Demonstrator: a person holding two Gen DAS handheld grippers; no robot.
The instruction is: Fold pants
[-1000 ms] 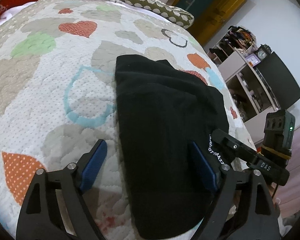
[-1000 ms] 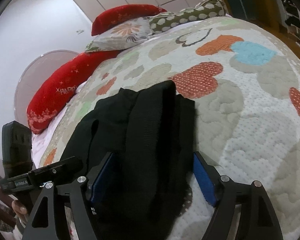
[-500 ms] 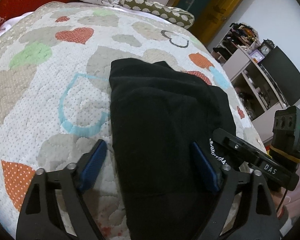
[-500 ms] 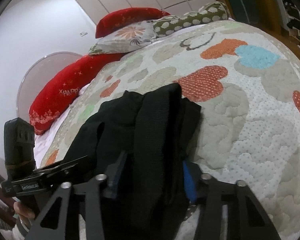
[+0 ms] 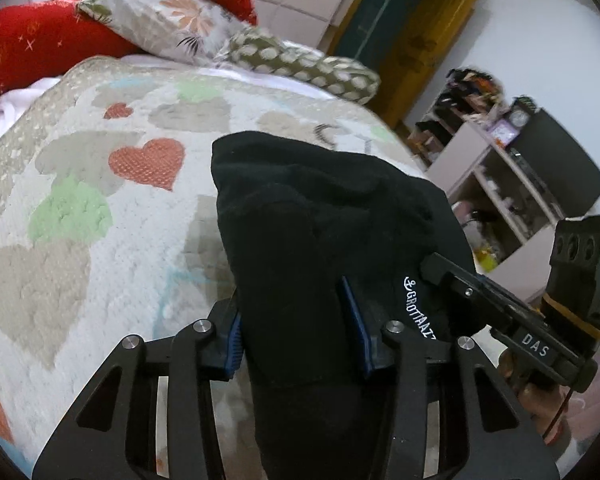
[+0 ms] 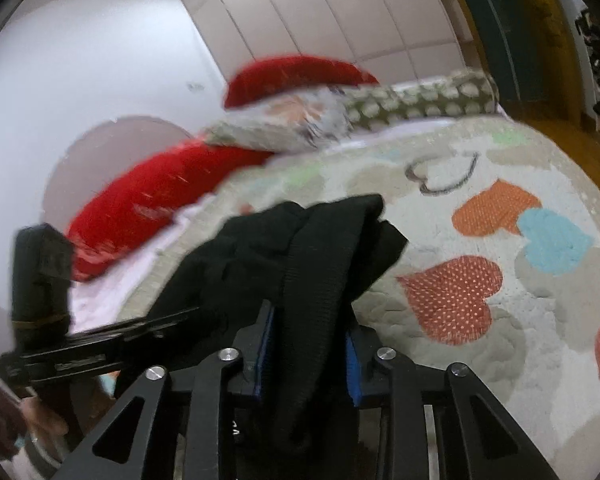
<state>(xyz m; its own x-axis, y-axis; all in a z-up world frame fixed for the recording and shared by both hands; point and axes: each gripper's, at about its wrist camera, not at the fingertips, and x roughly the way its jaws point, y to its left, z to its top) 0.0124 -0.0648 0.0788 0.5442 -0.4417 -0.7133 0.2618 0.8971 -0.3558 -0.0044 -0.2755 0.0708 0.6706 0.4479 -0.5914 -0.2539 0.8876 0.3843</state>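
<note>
The black pants (image 5: 324, 232) lie folded in a thick bundle on the heart-patterned quilt (image 5: 80, 208). My left gripper (image 5: 298, 330) is shut on the near edge of the pants, its blue pads pressing the cloth from both sides. My right gripper (image 6: 306, 350) is shut on the near edge of the same pants (image 6: 316, 256), which rise off the quilt (image 6: 500, 300) in front of it. The right gripper also shows at the right of the left wrist view (image 5: 500, 312). The right wrist view is blurred by motion.
Red pillows (image 5: 32, 44), a floral pillow (image 5: 168, 20) and a spotted bolster (image 5: 300, 64) lie at the head of the bed. Shelves (image 5: 500, 168) and a dark screen (image 5: 560, 168) stand to the right, beyond the bed's edge. A yellow door frame (image 5: 420, 40) is behind.
Both grippers have closed on the near edge of the pants and lifted it; the bundle now stands higher off the quilt and both views have tilted up.
</note>
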